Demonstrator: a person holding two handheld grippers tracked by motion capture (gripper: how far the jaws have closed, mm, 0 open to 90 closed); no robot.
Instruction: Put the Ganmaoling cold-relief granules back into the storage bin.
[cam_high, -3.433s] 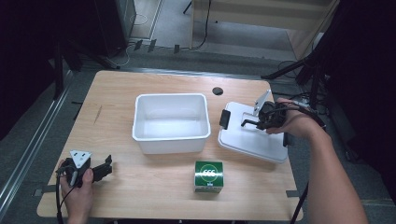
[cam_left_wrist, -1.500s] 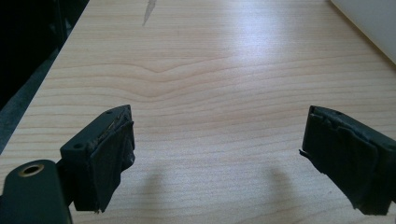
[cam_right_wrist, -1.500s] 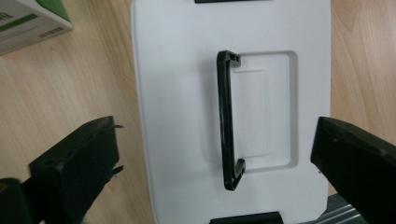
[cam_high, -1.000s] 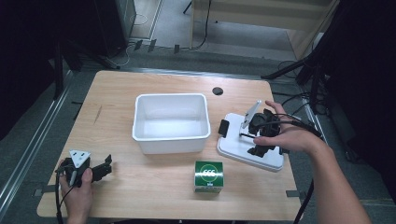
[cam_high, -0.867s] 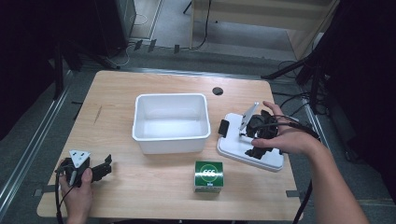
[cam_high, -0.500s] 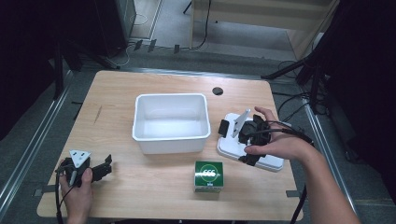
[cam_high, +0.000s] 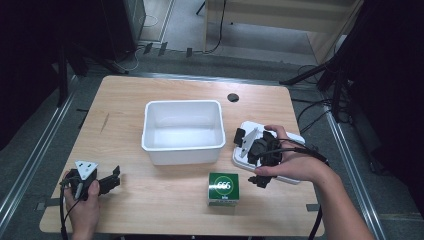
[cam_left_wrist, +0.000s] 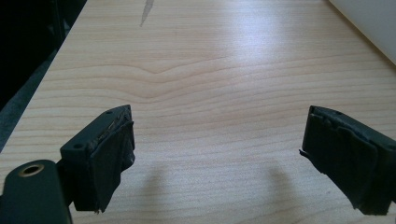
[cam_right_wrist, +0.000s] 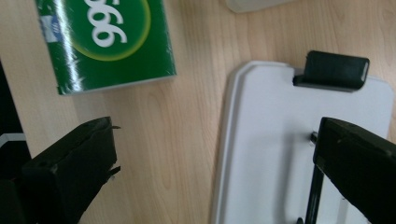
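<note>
A white lid with a black latch lies flat at the table's right side. My right gripper hovers over the lid's left edge, open, its jaws straddling that edge. In the right gripper view, the right gripper holds nothing, with the lid and its latch ahead and a green box at upper left. The green box sits near the front edge. An empty white bin stands in the middle. My left gripper rests open at front left.
The left gripper faces bare wood, with a corner of the white bin at the far right. A round black hole lies behind the bin. Cables trail off the table's right edge.
The right hand and its gripper moved left and toward the near side across the lid, ending over its left edge. The left gripper stayed still.
</note>
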